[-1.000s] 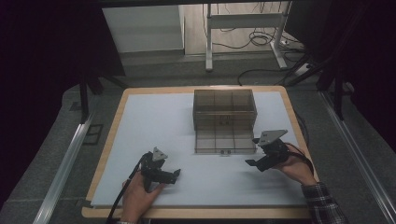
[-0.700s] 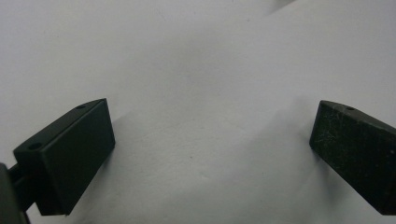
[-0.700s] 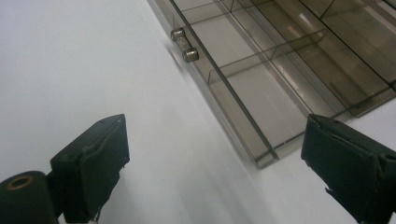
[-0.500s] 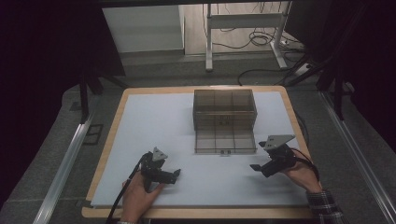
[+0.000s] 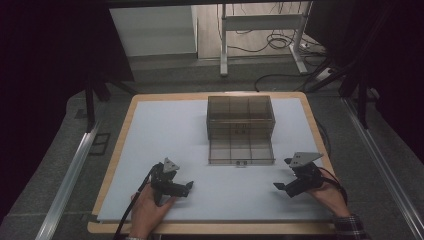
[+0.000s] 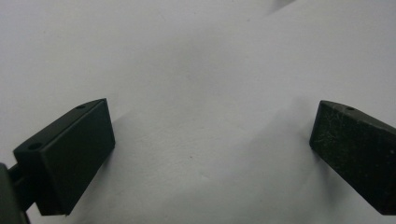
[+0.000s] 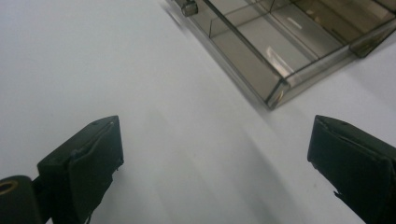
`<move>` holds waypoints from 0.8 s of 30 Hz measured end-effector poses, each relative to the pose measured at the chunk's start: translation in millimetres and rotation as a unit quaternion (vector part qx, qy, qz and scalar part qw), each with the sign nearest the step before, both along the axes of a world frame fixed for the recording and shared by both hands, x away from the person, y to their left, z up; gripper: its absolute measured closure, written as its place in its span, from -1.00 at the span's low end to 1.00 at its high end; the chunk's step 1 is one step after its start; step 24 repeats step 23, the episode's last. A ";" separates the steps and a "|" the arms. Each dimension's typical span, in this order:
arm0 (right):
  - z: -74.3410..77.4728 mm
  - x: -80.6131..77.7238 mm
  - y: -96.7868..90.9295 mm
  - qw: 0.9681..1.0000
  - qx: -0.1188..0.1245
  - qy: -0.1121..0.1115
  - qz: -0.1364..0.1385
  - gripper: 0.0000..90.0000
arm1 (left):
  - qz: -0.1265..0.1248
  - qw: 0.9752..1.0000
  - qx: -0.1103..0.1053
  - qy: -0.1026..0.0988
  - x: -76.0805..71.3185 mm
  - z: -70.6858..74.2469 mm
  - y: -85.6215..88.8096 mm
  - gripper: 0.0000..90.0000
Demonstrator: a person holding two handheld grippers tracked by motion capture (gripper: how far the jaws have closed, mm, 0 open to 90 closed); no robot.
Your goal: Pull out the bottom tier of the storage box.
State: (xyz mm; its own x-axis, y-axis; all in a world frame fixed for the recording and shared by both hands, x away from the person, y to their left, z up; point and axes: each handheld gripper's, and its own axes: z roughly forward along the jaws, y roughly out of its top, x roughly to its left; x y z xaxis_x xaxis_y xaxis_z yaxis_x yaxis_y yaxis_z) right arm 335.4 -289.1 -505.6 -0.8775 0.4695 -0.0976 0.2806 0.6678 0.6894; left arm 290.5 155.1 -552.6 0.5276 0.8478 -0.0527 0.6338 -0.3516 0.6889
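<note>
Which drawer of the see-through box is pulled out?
The bottom drawer of the smoky clear box. It sticks out toward the person, flat on the white mat, its small knob in front; the drawers above stay pushed in.

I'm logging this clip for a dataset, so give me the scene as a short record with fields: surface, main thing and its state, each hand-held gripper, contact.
surface: white mat on a wooden board
main thing: smoky clear drawer box, mid-table
drawer: bottom drawer pulled out toward the person, compartments look empty
left hand-held gripper: open, nothing between the jaws, low over the mat
right hand-held gripper: open, jaws have just been opening, nothing between them
contact: neither touches the box
</note>
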 end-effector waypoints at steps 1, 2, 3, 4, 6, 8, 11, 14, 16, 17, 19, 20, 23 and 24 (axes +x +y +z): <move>-2.9 -1.5 -2.5 1.000 0.003 0.003 -0.004 -0.93 | 0.000 1.000 0.000 0.000 0.0 0.0 0.0 -1.00; -2.9 -1.5 -2.5 1.000 0.003 0.003 -0.004 -0.93 | 0.000 1.000 0.000 0.000 0.0 0.0 0.0 -1.00; -6.4 -2.8 -4.4 1.000 0.001 0.004 -0.009 -0.94 | 0.000 1.000 0.000 0.000 0.0 0.0 0.0 -1.00; -6.4 -2.8 -4.4 1.000 0.001 0.004 -0.009 -0.94 | 0.000 1.000 0.000 0.000 0.0 0.0 0.0 -1.00; -10.2 -4.0 -6.3 1.000 0.004 0.009 -0.010 -0.95 | 0.000 1.000 0.000 0.000 0.0 0.0 0.0 -1.00; -14.0 -5.0 -8.0 1.000 0.004 0.013 -0.013 -0.95 | 0.000 1.000 0.000 0.000 0.0 0.0 0.0 -1.00; -19.2 -6.0 -10.2 1.000 0.003 0.018 -0.017 -0.96 | 0.000 1.000 0.000 0.000 0.0 0.0 0.1 -1.00; -24.0 -6.8 -13.0 0.999 0.008 0.025 -0.021 -0.96 | 0.000 1.000 0.000 0.000 0.0 0.0 0.1 -1.00; -24.3 -6.9 -14.5 0.999 0.014 0.029 -0.023 -0.96 | 0.000 1.000 0.000 0.000 0.0 0.0 0.1 -1.00; -24.3 -7.1 -14.8 0.999 0.012 0.028 -0.024 -0.96 | 0.000 1.000 0.000 0.000 0.0 0.0 0.0 -1.00; -24.8 -7.1 -14.5 0.999 0.012 0.028 -0.023 -0.97 | 0.000 1.000 0.000 0.000 0.0 0.0 0.1 -1.00; -24.8 -7.1 -14.5 0.999 0.012 0.028 -0.023 -0.97 | 0.000 1.000 0.000 0.000 0.0 0.0 0.1 -1.00; -25.3 -7.4 -14.6 0.999 0.011 0.026 -0.023 -0.97 | 0.000 1.000 0.000 0.000 0.0 0.0 0.1 -1.00; -25.3 -7.4 -14.6 0.999 0.011 0.026 -0.023 -0.97 | 0.000 1.000 0.000 0.000 0.0 0.0 0.1 -1.00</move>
